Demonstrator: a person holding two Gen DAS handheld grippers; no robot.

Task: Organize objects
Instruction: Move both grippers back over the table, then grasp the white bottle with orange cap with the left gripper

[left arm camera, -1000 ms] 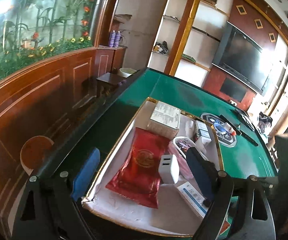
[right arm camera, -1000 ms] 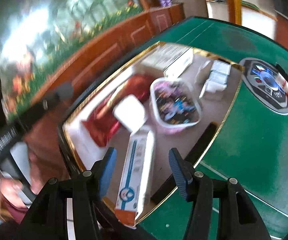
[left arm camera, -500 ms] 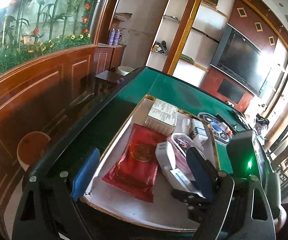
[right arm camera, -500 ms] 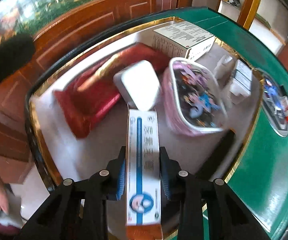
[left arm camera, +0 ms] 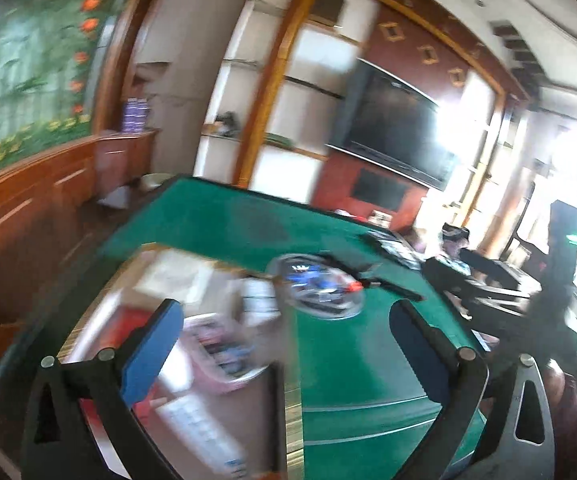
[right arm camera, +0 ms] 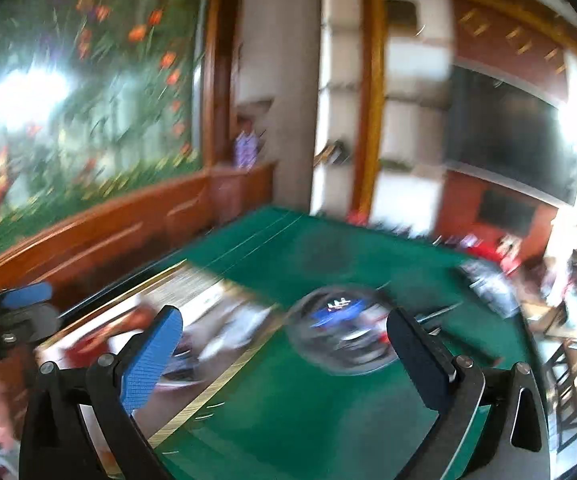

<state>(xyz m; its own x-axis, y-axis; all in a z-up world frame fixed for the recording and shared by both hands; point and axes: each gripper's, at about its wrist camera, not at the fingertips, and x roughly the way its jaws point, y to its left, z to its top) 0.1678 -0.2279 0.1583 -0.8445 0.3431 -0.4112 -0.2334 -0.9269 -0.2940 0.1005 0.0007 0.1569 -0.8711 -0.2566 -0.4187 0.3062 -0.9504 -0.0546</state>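
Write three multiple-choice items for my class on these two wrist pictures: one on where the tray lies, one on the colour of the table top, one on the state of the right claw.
1. Where does the gold-rimmed tray lie on the table?
A. On its left part, near the wooden wall panel
B. On its far right edge
C. On the floor under it

2. What colour is the table top?
A. Red
B. Green
C. White

3. How does the right claw stand?
A. Clamped on a long box
C. Clamped on a red packet
B. Jaws apart and opening, nothing between them

Answers:
1 A: in the left wrist view the tray fills the lower left, beside the wooden panelling.
2 B: green felt shows in both views.
3 B: only table and blurred tray show between the spread fingers.
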